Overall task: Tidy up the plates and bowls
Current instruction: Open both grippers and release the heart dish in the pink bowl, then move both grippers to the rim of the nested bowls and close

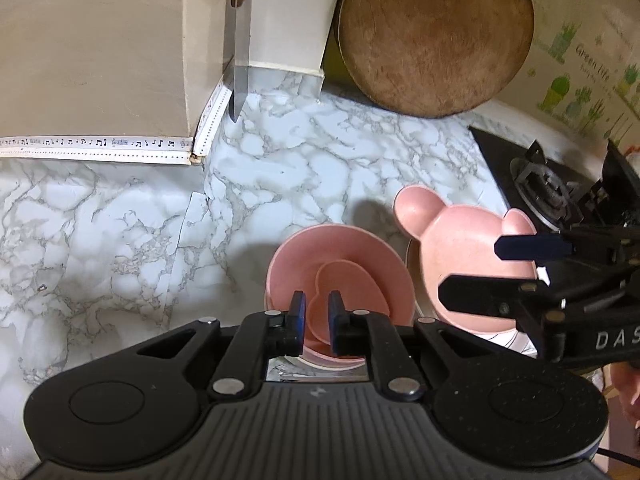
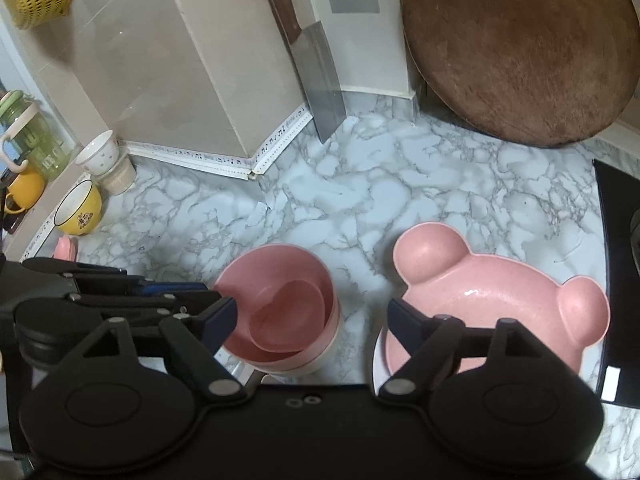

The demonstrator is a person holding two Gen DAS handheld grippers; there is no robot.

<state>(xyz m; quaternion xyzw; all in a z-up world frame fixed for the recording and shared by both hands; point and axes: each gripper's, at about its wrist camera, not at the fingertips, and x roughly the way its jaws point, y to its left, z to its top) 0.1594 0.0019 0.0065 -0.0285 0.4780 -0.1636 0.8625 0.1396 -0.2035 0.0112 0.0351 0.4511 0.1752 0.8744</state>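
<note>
A pink round bowl (image 1: 352,256) (image 2: 296,276) sits on the marble counter, stacked on other bowls, with a small pink heart-shaped dish (image 1: 348,288) (image 2: 288,312) inside it. To its right a pink bear-shaped plate (image 1: 460,248) (image 2: 496,296) rests on a white plate (image 2: 378,356). My left gripper (image 1: 317,312) hovers over the heart dish, its jaws a narrow gap apart and holding nothing. My right gripper (image 2: 312,316) is open wide, one finger by the bowl, the other over the bear plate's near rim. The right gripper also shows in the left wrist view (image 1: 472,272).
A cleaver (image 2: 324,80) leans on the wall behind. A round wooden board (image 2: 520,48) stands at the back right. A black gas stove (image 1: 552,184) lies to the right. A yellow bowl (image 2: 78,208), a white cup (image 2: 98,156) and a green jar (image 2: 32,136) stand at the left.
</note>
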